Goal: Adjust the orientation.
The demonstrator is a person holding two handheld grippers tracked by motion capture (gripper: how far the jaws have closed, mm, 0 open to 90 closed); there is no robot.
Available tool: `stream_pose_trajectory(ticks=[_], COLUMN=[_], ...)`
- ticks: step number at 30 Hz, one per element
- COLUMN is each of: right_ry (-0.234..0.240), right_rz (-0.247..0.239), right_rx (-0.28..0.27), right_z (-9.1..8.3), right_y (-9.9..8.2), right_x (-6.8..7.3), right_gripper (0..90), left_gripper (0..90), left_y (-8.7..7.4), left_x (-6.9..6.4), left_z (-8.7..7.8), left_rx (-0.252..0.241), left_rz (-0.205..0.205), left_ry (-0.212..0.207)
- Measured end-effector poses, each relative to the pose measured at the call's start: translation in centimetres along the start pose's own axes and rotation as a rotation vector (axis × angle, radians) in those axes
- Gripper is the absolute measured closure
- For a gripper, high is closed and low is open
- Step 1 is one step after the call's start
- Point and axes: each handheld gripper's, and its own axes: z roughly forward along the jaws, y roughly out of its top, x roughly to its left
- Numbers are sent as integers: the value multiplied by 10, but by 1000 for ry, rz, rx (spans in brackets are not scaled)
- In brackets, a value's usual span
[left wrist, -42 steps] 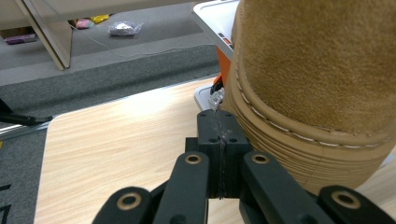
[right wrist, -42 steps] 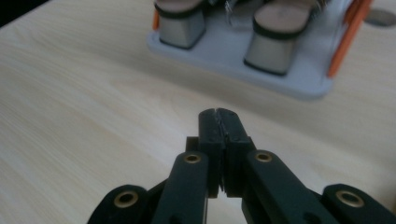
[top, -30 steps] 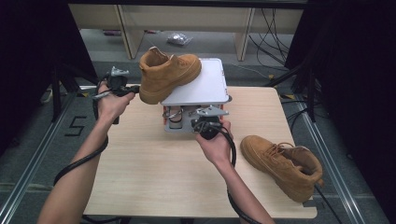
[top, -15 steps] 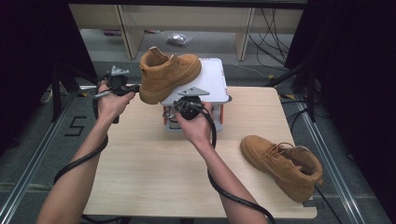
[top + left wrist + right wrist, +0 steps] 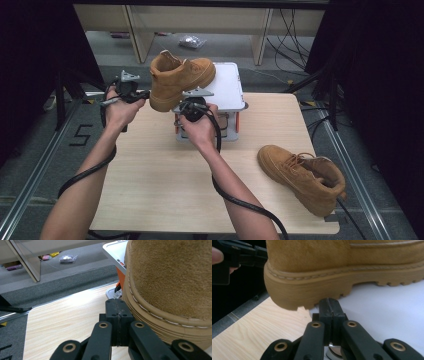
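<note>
The right gripper (image 5: 192, 106) has travelled from the table's middle up to the white platform (image 5: 227, 85), leaving the second boot (image 5: 302, 176) lying on its side well behind it near the table's right edge; this suggests both hands are now meant to work on one boot. Its jaws are pressed fully together with nothing between them, their tips just below the heel of the raised boot (image 5: 342, 272), not clearly touching. Beyond, the left gripper (image 5: 131, 95) is also fully closed and empty, its tips resting beside the heel sole (image 5: 150, 312) of that boot, which sits partly on the platform.
</note>
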Motion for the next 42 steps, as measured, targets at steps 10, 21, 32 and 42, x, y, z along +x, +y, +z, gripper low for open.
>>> stream_pose_trajectory(ticks=[10, 21, 32, 42], right_ry=[12, 23, 5, -37], right_rz=[5, 32, 46, 55], right_rx=[1, 3, 0, 4], right_z=[7, 5, -2, -5], right_y=[5, 5, 11, 11], right_x=[4, 0, -7, -24], right_gripper=[900, 900, 900, 900], left_gripper=[900, 900, 900, 900], left_y=[1, 1, 8, 9], left_x=[-1, -7, -16, -32], left_z=[-3, -4, -7, -2], left_rx=[22, 19, 23, 17], left_rz=[-3, -26, 5, 7], left_ry=[-20, -26, -36, -69])
